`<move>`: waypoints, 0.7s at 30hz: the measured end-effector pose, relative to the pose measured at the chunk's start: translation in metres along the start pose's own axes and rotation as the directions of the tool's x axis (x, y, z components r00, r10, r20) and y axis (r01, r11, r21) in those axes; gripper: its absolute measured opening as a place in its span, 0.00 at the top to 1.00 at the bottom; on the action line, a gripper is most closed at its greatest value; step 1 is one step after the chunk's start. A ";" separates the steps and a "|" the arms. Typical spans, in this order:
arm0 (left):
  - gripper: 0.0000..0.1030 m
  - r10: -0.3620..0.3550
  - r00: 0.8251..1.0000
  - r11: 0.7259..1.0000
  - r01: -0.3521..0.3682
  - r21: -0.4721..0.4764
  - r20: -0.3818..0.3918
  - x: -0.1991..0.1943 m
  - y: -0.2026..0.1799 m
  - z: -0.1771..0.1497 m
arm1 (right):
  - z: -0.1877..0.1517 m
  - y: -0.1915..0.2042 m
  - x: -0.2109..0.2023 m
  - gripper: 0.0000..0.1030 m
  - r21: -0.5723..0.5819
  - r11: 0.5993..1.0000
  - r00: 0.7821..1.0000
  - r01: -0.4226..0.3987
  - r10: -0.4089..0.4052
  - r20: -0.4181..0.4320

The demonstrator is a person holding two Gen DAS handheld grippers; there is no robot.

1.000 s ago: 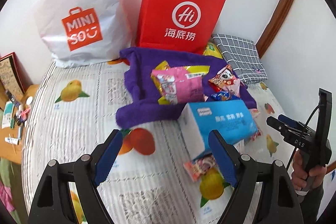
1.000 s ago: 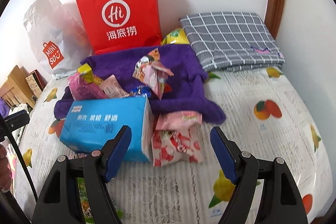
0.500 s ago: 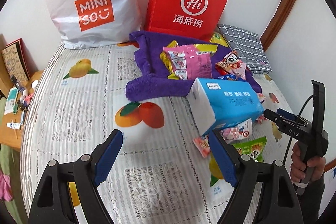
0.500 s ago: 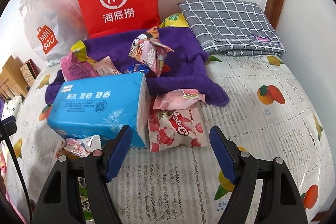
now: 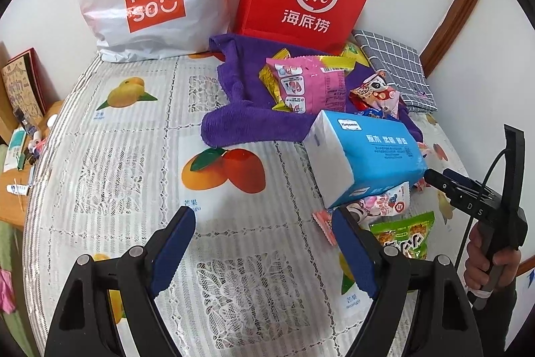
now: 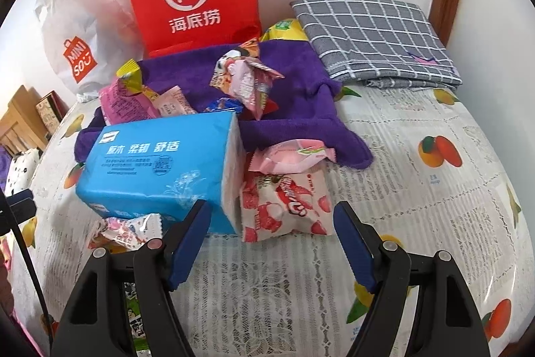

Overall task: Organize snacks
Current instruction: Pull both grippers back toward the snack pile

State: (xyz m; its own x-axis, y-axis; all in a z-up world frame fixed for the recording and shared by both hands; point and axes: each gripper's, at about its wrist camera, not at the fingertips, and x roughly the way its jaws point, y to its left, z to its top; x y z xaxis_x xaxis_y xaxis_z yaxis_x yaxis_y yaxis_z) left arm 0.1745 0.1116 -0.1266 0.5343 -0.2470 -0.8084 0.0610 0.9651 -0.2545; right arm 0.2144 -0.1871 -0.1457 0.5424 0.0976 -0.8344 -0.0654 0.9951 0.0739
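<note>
Both grippers have pulled back from the snack pile. The left gripper [image 5: 264, 243] gapes wide over bare fruit-print tablecloth [image 5: 127, 163]; the right gripper [image 6: 271, 240] gapes wide just before a strawberry-print white snack packet [image 6: 284, 206]. A blue tissue pack [image 6: 157, 166] lies atop nearer packets, beside the purple towel [image 6: 294, 69].
</note>
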 end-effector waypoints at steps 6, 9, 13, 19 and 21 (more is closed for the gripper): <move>0.23 -0.009 1.000 1.000 0.009 -0.006 -0.014 0.009 0.001 -0.001 | -0.001 0.002 0.001 0.27 -0.005 1.000 1.000 -0.020 0.020 0.009; 0.26 -0.012 1.000 1.000 0.012 -0.007 -0.015 0.011 0.001 0.000 | -0.001 0.003 0.000 0.31 -0.011 0.999 0.999 -0.037 0.037 0.011; 0.29 -0.014 1.000 1.000 0.014 -0.009 -0.015 0.013 0.002 0.000 | -0.002 0.004 -0.001 0.40 -0.016 0.998 0.998 -0.056 0.056 0.013; 0.32 -0.010 1.000 1.000 0.010 -0.011 -0.025 0.019 0.002 -0.001 | -0.005 0.010 -0.001 0.47 -0.045 0.997 0.998 -0.057 0.057 0.000; 0.32 -0.009 1.000 1.000 0.009 -0.011 -0.026 0.020 0.002 -0.001 | -0.006 0.009 -0.001 0.47 -0.047 0.997 0.998 -0.058 0.058 0.001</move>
State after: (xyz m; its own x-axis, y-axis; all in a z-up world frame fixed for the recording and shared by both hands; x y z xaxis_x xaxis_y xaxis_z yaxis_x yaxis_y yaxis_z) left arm 0.1840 0.1087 -0.1437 0.5118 -0.2580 -0.8195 0.0567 0.9619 -0.2674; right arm 0.2080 -0.1783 -0.1471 0.5385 0.1554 -0.8282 -0.1357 0.9860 0.0968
